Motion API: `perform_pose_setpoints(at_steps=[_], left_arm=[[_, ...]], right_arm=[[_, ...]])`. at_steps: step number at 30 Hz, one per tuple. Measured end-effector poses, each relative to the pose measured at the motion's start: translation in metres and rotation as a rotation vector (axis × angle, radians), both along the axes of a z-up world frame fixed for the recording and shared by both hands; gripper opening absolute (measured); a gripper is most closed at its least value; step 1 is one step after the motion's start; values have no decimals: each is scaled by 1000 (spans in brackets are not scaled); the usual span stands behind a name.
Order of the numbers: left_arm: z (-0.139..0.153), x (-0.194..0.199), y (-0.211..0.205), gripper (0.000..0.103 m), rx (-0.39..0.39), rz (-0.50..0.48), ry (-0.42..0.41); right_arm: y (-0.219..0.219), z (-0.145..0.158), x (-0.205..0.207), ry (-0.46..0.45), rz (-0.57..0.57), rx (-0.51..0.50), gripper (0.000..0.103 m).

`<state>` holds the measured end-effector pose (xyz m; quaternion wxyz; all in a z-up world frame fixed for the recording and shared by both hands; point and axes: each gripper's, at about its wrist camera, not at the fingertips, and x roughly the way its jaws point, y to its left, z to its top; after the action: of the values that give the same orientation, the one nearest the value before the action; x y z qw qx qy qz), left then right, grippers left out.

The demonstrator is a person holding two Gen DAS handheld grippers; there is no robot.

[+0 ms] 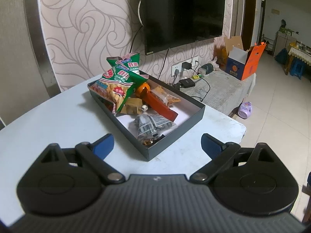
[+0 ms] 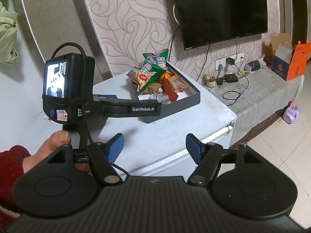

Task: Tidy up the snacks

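A shallow dark grey box (image 1: pixel 175 134) sits on the pale worktop (image 1: pixel 48 120) and serves as the landmark here: the snacks are all inside it. At the box's far end two green shrimp-stick bags (image 1: pixel 118 81) lean piled together, one behind the other. Just beside them toward the middle of the box lies an orange (image 1: pixel 142 89), with a long red wrapper (image 1: pixel 161 106) running from it toward the box's near end. A small tan packet (image 1: pixel 167 97) rests against the far wall next to the red wrapper, and a clear grey-printed packet (image 1: pixel 151 124) lies at the near end on the white floor of the box. The left claw (image 1: pixel 156 145) hangs just short of the box's near corner, its blue pads spread wide with nothing between them. In the right wrist view the right claw (image 2: pixel 154 147) hovers over the worktop well short of the box, released and empty, its jaws widening slightly. A hand (image 2: pixel 52 149) in a red sleeve (image 2: pixel 11 167) grips the left gripper's handle, to the left of the box
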<state>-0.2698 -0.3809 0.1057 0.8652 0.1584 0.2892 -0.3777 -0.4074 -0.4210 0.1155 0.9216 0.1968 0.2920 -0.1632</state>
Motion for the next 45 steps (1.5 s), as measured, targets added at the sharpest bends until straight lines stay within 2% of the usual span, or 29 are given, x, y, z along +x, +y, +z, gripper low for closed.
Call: perform_pose_setpoints(at_steps=[45], left_arm=[[0,-1,-5,98,1,-30,11]], right_arm=[[0,-4,2,7,7,12,76]])
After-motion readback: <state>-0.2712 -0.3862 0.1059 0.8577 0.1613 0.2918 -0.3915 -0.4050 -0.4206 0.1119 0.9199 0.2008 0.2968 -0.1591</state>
